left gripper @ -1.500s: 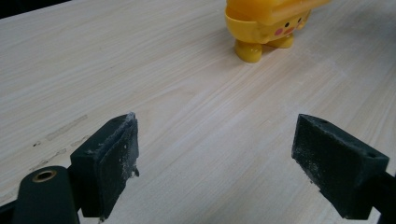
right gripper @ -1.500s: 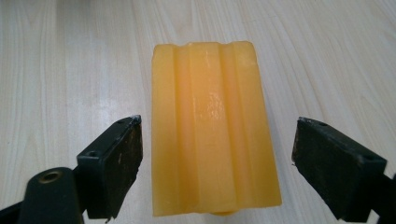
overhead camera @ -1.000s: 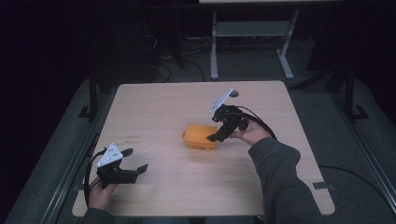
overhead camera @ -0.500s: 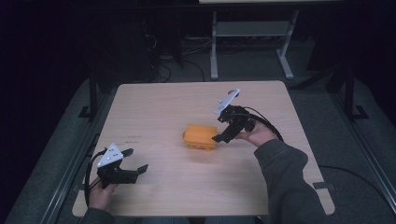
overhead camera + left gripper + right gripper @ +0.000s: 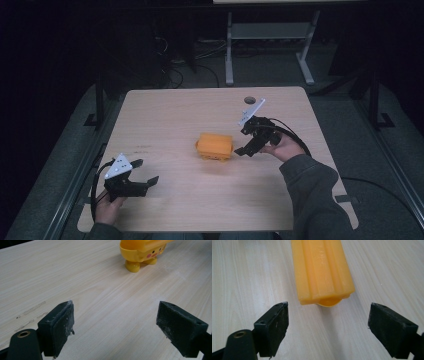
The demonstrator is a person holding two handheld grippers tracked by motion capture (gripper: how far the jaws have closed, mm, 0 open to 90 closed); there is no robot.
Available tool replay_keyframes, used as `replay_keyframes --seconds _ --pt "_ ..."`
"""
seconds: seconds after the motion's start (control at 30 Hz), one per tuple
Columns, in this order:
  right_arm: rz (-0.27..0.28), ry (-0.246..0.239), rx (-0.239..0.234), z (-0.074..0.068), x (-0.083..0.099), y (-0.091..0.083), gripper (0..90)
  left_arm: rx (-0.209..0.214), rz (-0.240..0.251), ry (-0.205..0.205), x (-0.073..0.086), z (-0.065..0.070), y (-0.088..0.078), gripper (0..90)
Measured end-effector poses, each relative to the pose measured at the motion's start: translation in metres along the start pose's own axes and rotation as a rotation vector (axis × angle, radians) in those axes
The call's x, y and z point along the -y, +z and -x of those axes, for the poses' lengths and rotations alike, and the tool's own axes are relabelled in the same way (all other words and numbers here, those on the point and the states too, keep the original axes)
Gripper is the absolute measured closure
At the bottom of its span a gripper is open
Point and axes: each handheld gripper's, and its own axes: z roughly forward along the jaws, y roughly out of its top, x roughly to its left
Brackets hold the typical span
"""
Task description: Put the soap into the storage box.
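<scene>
Wood grain runs bare all round the yellow toy box (image 5: 215, 145), which stands near the middle of the table (image 5: 165, 115) on its own small feet, its flat lid uppermost. From the left gripper view I can see a face with pink cheeks on its side (image 5: 140, 252) and two rounded feet on the table top.

My right gripper (image 5: 248, 142) is just beside the box on its right, jaws spread wide and gripping nothing. In the right gripper view the short end of the lid (image 5: 322, 270) lies between the two black pads (image 5: 274, 327), a little ahead of them, with a strip of bare table on each side; the pads do not touch it.

My left gripper (image 5: 141, 174) sits near the table's front left corner, well apart from the box, also spread wide and holding nothing. Between its pads (image 5: 58, 327) there is just table top.

Open surface lies on every side of the box: a broad stretch toward the far edge, another toward the left edge, and a narrower band toward the near edge. A small round hole (image 5: 249, 100) marks the far right part of the top, behind my right hand (image 5: 282, 147).
</scene>
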Motion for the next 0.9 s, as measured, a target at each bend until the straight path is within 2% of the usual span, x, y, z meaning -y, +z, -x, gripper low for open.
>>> replay_keyframes --seconds 0.73,0.83,0.9 --pt "0.007 0.043 0.016 -0.005 0.031 -0.013 18.2 -0.002 -0.004 0.005 0.0 0.001 0.001 14.1" --pt "-0.01 0.058 0.016 -0.006 0.036 -0.014 17.7 -0.002 -0.005 0.006 0.0 0.001 0.001 14.1" --pt "0.002 0.059 0.021 -0.007 0.039 -0.015 18.7 -0.001 -0.01 0.007 0.0 0.001 0.001 14.1"
